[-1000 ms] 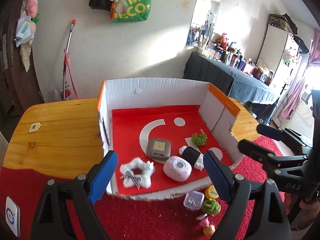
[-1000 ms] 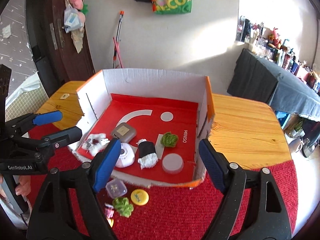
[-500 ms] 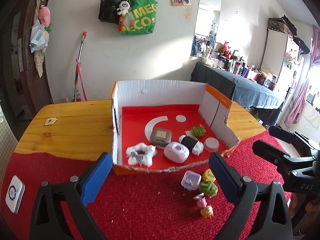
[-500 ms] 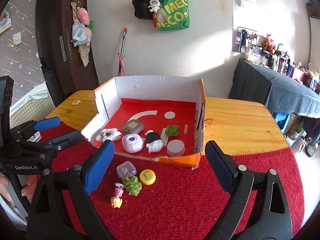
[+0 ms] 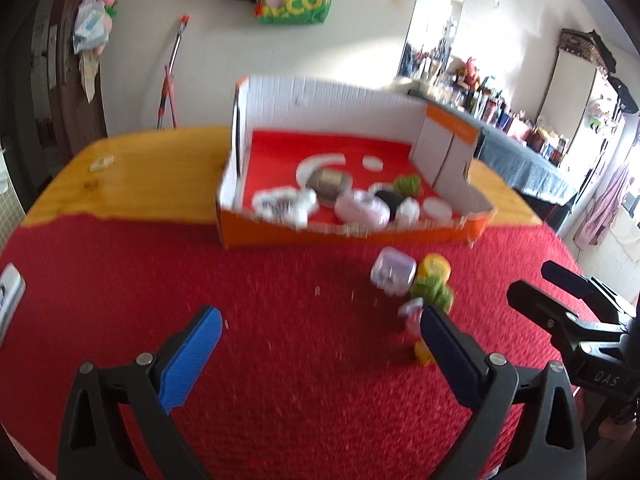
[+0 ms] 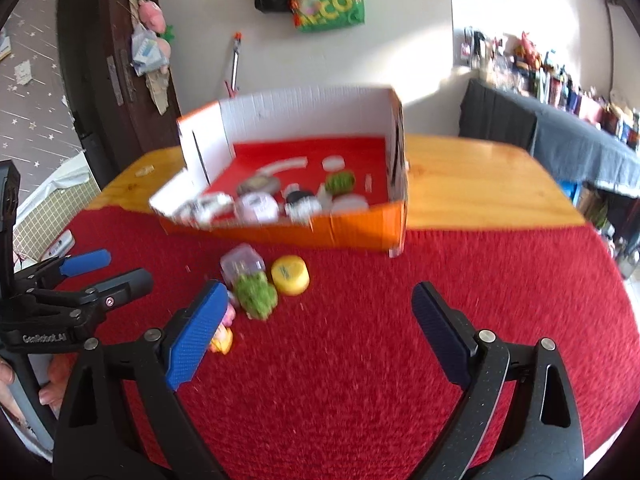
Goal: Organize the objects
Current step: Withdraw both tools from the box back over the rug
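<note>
Both claws gape wide, holding nothing. The small items cluster (image 6: 260, 280) lies at ten o'clock of the right gripper (image 6: 316, 328), at two o'clock of the left gripper (image 5: 320, 344).

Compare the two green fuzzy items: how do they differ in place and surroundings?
One green fuzzy item lies inside the cardboard box, on its red floor. The other green fuzzy item lies outside on the red cloth, beside the yellow disc and the clear case. Both look fuzzy and green.
</note>
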`<action>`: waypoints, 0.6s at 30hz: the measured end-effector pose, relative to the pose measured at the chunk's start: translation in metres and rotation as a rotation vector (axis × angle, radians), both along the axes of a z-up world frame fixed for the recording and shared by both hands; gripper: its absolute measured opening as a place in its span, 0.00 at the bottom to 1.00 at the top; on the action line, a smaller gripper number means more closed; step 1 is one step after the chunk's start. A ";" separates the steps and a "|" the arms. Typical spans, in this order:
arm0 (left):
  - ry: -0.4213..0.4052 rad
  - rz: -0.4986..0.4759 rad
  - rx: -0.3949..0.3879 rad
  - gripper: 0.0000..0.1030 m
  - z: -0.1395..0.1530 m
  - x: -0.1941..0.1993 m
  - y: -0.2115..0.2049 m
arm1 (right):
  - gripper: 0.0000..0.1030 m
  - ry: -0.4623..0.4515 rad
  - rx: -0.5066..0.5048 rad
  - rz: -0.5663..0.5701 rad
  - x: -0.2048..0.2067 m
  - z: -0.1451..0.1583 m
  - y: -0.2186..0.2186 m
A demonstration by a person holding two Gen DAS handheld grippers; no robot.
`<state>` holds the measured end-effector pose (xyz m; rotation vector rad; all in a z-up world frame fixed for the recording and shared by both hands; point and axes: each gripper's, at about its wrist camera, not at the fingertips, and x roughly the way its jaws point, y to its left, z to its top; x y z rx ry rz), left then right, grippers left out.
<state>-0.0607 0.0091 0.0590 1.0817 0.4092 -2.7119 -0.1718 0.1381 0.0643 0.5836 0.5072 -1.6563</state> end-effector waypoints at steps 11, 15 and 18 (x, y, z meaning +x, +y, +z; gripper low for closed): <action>-0.060 -0.010 0.029 0.98 -0.021 -0.002 0.006 | 0.92 -0.014 0.058 -0.020 -0.011 -0.019 0.001; -0.066 0.000 0.037 0.98 -0.022 -0.004 0.006 | 0.92 -0.013 0.067 -0.016 -0.012 -0.022 0.001; -0.073 -0.004 0.048 0.98 -0.023 -0.005 0.006 | 0.92 -0.010 0.071 -0.015 -0.012 -0.022 -0.001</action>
